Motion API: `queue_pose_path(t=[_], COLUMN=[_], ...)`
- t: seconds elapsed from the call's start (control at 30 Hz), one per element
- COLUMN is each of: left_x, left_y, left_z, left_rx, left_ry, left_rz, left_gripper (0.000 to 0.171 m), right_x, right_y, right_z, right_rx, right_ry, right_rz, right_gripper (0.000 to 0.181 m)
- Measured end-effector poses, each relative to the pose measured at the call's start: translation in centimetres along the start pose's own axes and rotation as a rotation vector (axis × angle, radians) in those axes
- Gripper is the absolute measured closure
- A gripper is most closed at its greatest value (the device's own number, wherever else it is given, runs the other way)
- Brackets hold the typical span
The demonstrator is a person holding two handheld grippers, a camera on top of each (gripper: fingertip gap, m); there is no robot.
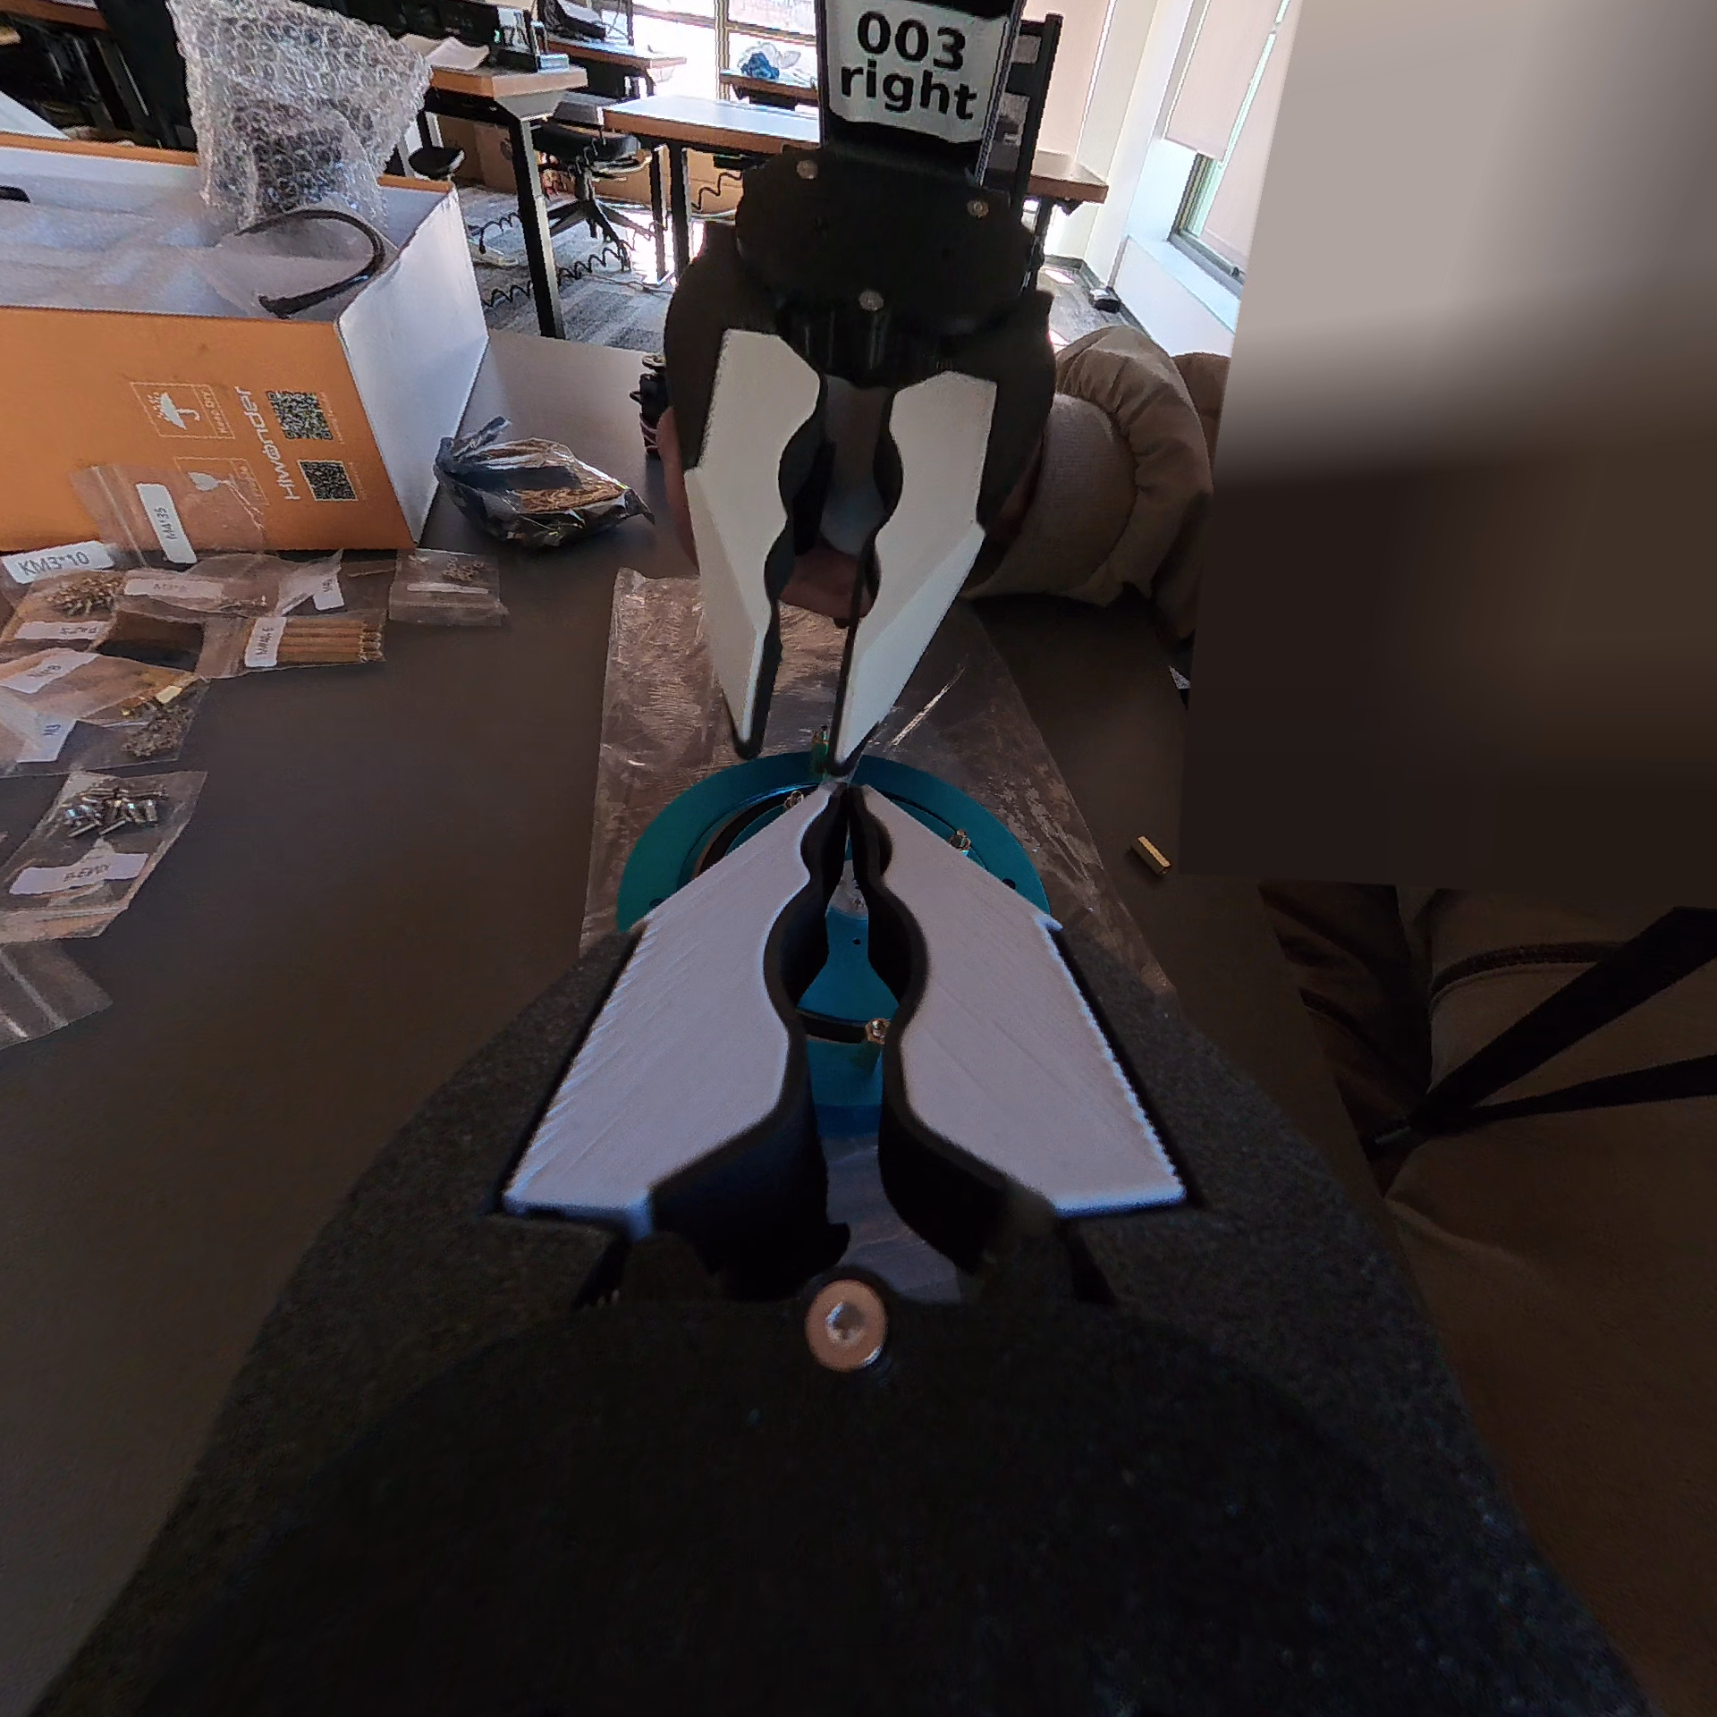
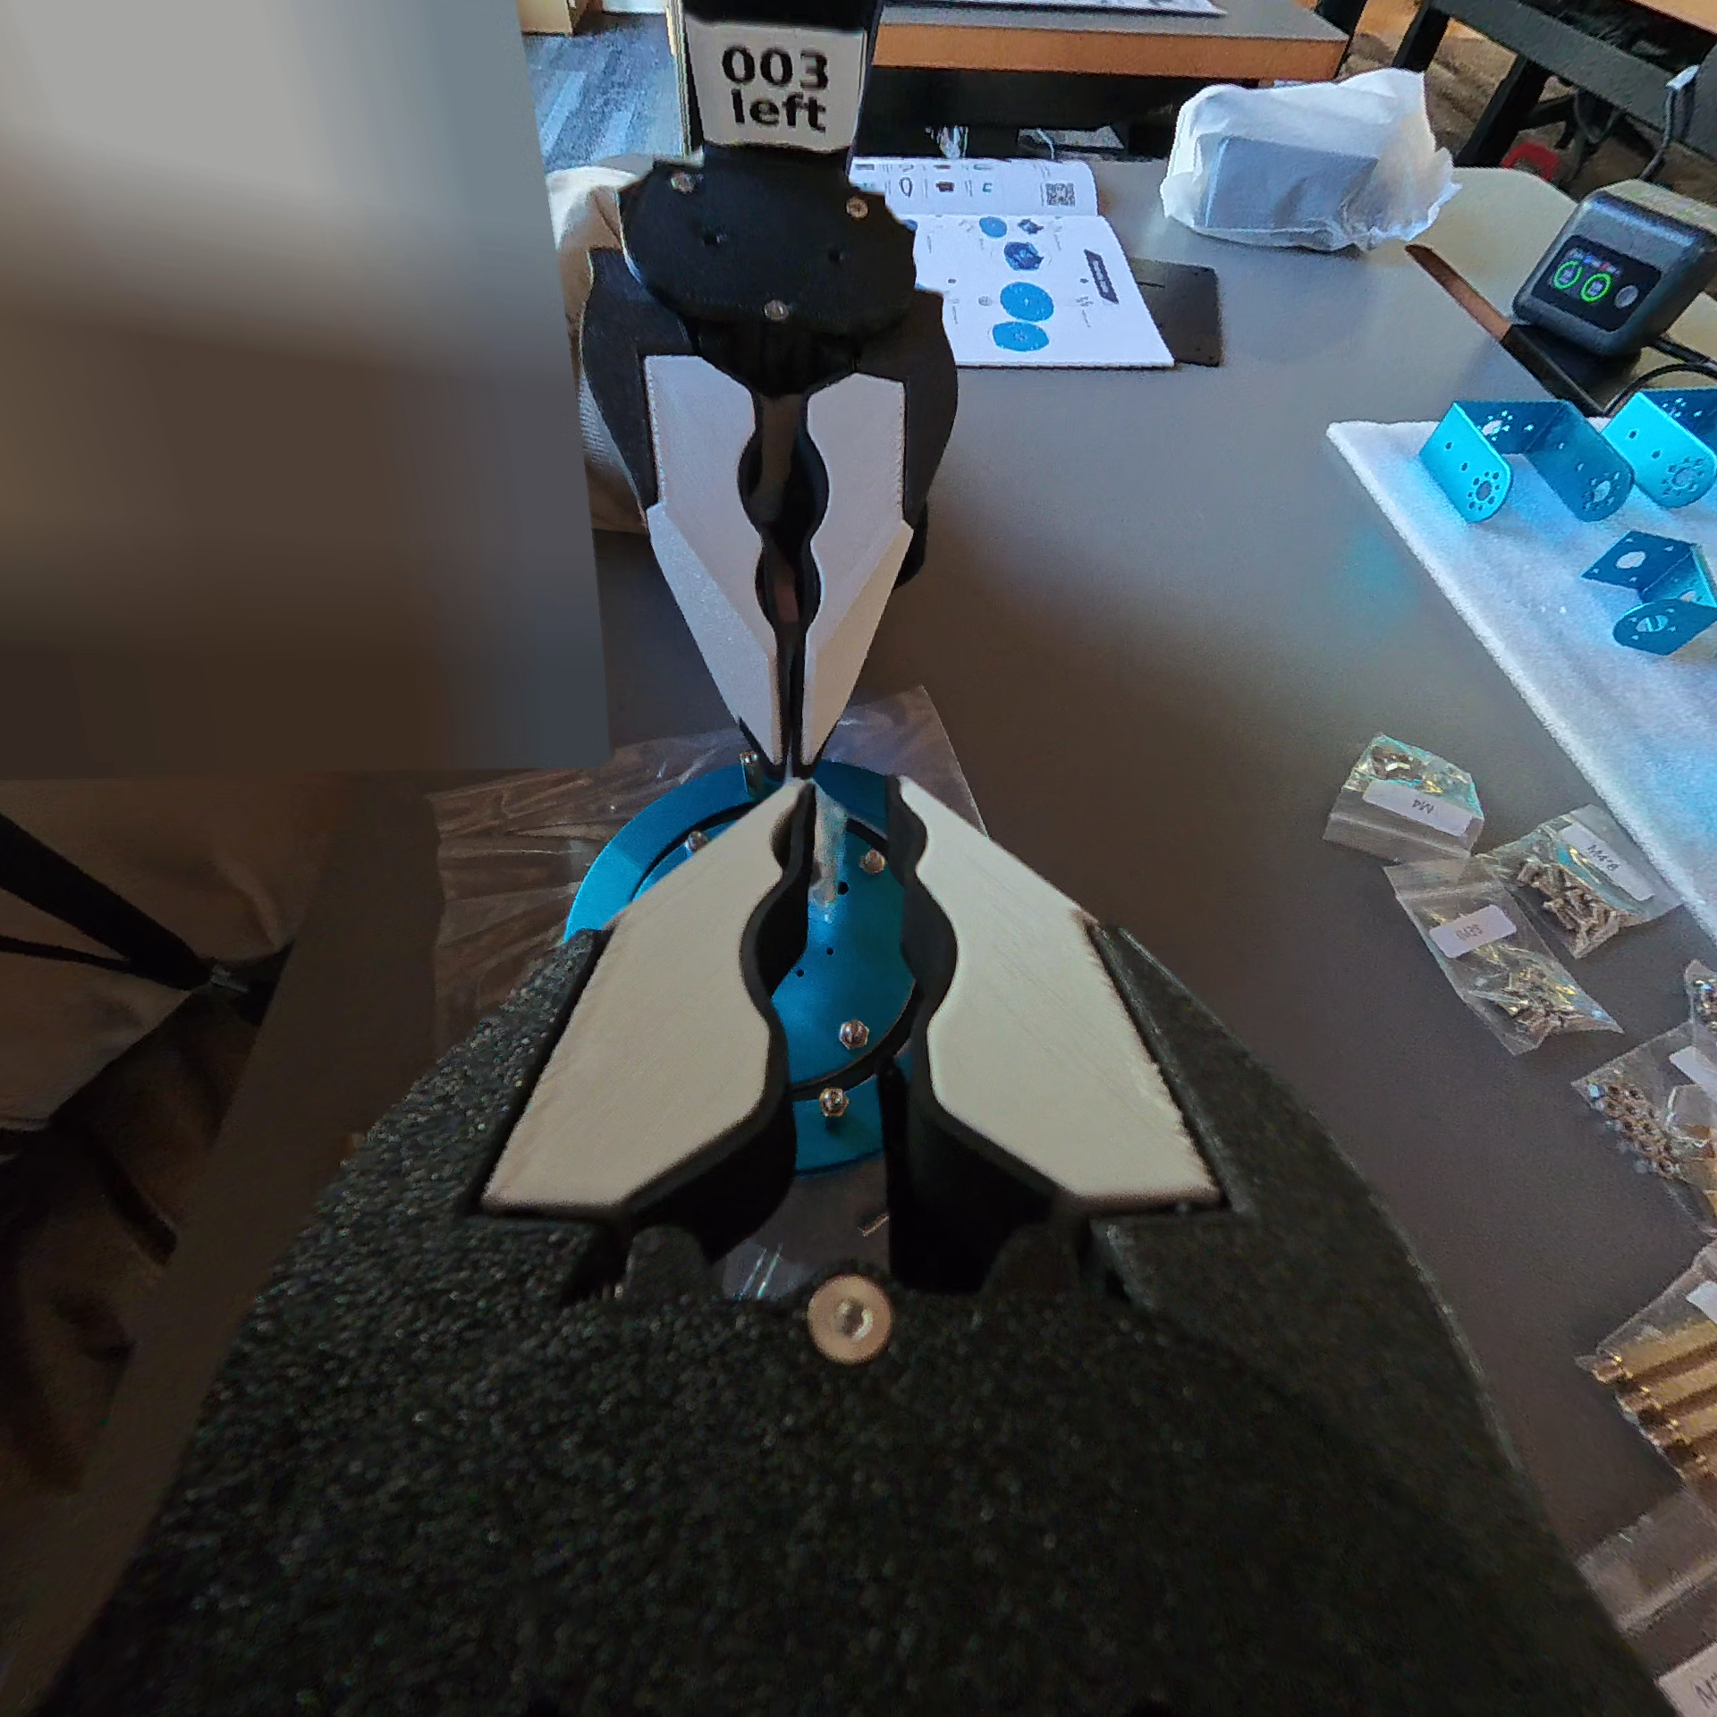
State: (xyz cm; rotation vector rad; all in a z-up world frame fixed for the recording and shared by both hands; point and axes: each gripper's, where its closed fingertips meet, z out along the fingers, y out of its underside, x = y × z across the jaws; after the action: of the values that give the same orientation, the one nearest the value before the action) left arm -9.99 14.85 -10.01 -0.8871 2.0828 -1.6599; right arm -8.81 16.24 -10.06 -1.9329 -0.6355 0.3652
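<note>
Left wrist view: the left tongs (image 1: 841, 790) reach toward 12 o'clock, tips drawn together to a narrow slit over the far rim of a blue round metal plate (image 1: 655, 859); whether they pinch anything I cannot tell.
Facing tool: the right tongs (image 1: 801, 748) come down from 12 o'clock, tips slightly apart, almost meeting the left tips beside a small brass standoff (image 1: 821, 743) standing on the plate.
Plate: it lies at centre on a clear plastic sheet (image 1: 641, 669) on the dark tabletop (image 1: 390, 883), with brass nuts around its inner ring.
At 9 to 10 o'clock: small clear hardware bags (image 1: 111, 818) lie spread out, with an orange and white box (image 1: 214, 418) behind them and bubble wrap (image 1: 288, 102) on top of it.
At 3 o'clock: a loose brass standoff (image 1: 1150, 853) lies on the tabletop.
Right wrist view: the right tongs (image 2: 850, 790) stand narrowly parted, with nothing clearly held between them; the left tongs (image 2: 792, 766) opposite look closed tip to tip.
Plate again: the blue round metal plate (image 2: 604, 873) sits under both tips.
At 1 o'clock: an open instruction booklet (image 2: 1041, 279) and a white-wrapped block (image 2: 1301, 167).
At 2 to 3 o'clock: a small device with a lit screen (image 2: 1617, 279) and blue metal brackets (image 2: 1524, 465) on white foam (image 2: 1487, 595).
At 3 to 4 o'clock: more hardware bags (image 2: 1524, 938).
</note>
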Motion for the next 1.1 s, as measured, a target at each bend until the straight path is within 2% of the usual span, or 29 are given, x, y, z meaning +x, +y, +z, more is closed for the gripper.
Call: queue_pose_path(t=[0.1,0.2,0.4,0.73,0.83,1.0,1.1], left_x=[-0.3,-0.8,-1.1,-1.4,-0.6,-0.8,-0.9], left_y=[-0.4,-1.5,-1.5,-1.3,-0.8,-0.3,-0.2], left_z=[-0.3,-1.1,-1.0,-0.6,-0.2,0.0,-0.2], left_rx=[0.024,0.089,0.101,0.085,0.051,0.008,0.003], left_ry=[-0.009,-0.013,-0.012,-0.054,-0.038,-0.098,-0.091], left_rz=[-0.006,-0.037,-0.074,-0.029,0.019,0.113,0.088], left_gripper=[0.171,0.171,0.171,0.169,0.171,0.171,0.161], right_x=[-0.6,-0.9,-0.2,-0.2,0.0,0.1,-0.3], right_y=[-0.5,0.3,-0.9,-0.2,-0.4,-0.2,-0.3], right_z=[-0.6,-0.4,-0.8,-0.8,-0.8,-0.8,-0.8], right_rx=[0.028,-0.015,0.077,0.034,0.038,0.033,0.044], right_ry=[-0.049,-0.055,-0.038,-0.056,-0.034,-0.044,-0.065], right_rz=[0.000,-0.012,0.026,0.042,0.033,0.044,0.043], right_gripper=[0.163,0.153,0.181,0.181,0.181,0.181,0.181])
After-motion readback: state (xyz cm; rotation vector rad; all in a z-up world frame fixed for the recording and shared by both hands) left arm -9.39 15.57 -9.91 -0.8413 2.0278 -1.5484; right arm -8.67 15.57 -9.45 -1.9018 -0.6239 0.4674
